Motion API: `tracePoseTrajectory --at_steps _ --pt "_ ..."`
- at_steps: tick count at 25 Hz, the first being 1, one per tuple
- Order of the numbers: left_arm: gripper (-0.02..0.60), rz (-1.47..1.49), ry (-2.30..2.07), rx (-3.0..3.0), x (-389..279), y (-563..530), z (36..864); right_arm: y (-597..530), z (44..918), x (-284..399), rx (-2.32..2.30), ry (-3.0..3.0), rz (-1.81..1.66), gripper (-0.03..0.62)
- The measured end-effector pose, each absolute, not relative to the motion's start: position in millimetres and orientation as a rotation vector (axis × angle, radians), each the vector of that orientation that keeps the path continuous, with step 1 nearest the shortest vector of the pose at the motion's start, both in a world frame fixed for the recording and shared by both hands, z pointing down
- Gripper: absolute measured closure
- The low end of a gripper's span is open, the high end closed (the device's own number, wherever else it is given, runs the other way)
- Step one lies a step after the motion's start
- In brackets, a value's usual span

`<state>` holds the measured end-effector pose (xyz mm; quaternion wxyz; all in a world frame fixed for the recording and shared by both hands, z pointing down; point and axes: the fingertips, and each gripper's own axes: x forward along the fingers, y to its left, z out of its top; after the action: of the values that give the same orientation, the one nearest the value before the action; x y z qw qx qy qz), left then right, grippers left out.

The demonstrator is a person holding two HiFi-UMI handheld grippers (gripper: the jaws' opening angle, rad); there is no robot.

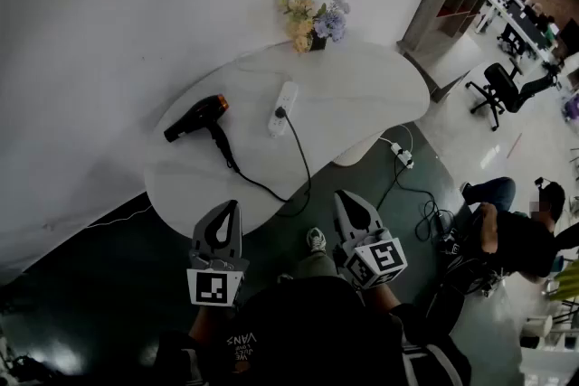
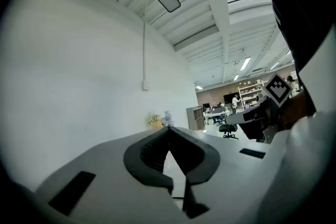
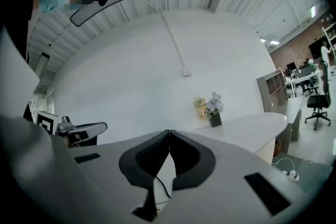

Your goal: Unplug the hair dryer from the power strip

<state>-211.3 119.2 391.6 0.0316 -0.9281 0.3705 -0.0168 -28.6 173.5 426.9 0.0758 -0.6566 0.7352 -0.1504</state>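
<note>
The hair dryer, ahead of the left gripper's fingers, is coloured black with an orange rear. A white power strip and a black cord are seen on the white table. The right gripper, like the left, is coloured pale grey, lined black, with a black-and-white squared cube. Yellow and lilac flowers are seen farthest beyond.

A small pot of yellow and lilac flowers stands at the far edge of the curved white table, close to the white wall. Past the table's right end stand a grey open shelf unit and a black office chair; a person in dark clothes sits nearer
</note>
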Motion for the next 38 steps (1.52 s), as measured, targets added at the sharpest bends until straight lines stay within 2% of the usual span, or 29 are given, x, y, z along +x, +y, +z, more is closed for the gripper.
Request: tracePoseTrajectory --at_steps 10,18,21,23,25,38 --pt "0.563 -0.047 1.123 -2.864 -194 110 398 167 430 -3 -1.977 2.147 -0.426 0.547" --pt "0.56 -0.091 1.12 -2.865 -151 94 408 139 443 29 -1.941 2.22 -0.464 0.541" --pt "0.555 -0.107 1.145 -2.856 -133 82 413 123 453 42 -1.917 2.269 -0.509 0.451" --pt "0.527 -0.115 1.166 -2.854 -122 76 416 112 457 50 -1.894 2.305 -0.521 0.432" --pt "0.455 -0.129 1.19 -2.856 -110 69 420 101 459 59 -1.859 2.328 -0.53 0.423" --pt "0.344 -0.181 1.397 -2.799 -61 33 445 45 483 108 -1.709 2.488 -0.584 0.402"
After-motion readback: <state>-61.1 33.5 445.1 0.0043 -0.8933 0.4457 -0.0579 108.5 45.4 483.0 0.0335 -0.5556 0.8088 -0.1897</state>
